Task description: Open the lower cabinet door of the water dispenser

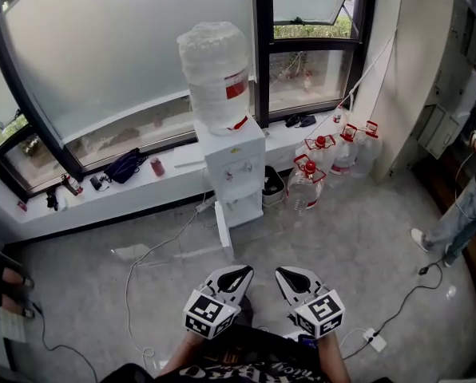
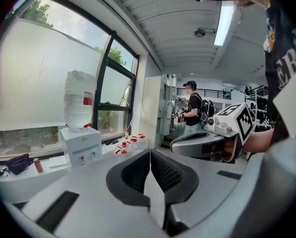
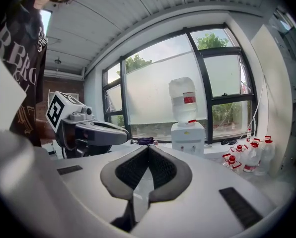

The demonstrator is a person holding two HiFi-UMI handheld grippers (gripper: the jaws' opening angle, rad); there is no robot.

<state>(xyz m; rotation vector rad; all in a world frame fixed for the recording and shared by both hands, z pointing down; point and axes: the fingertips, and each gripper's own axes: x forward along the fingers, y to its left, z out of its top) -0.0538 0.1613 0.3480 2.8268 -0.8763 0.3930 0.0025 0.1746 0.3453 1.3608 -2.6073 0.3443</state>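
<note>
The white water dispenser stands against the window ledge with a wrapped bottle on top. Its lower cabinet door stands swung out toward me, edge on. Both grippers are held low and well back from it, side by side over the floor. The left gripper is shut with nothing between its pads, and so is the right gripper. In the left gripper view the left gripper points past the dispenser. In the right gripper view the right gripper points toward the dispenser.
Several red-capped water jugs stand right of the dispenser. Cables and a power strip lie on the floor. A person stands at the right edge. A dark bag and a red can sit on the ledge.
</note>
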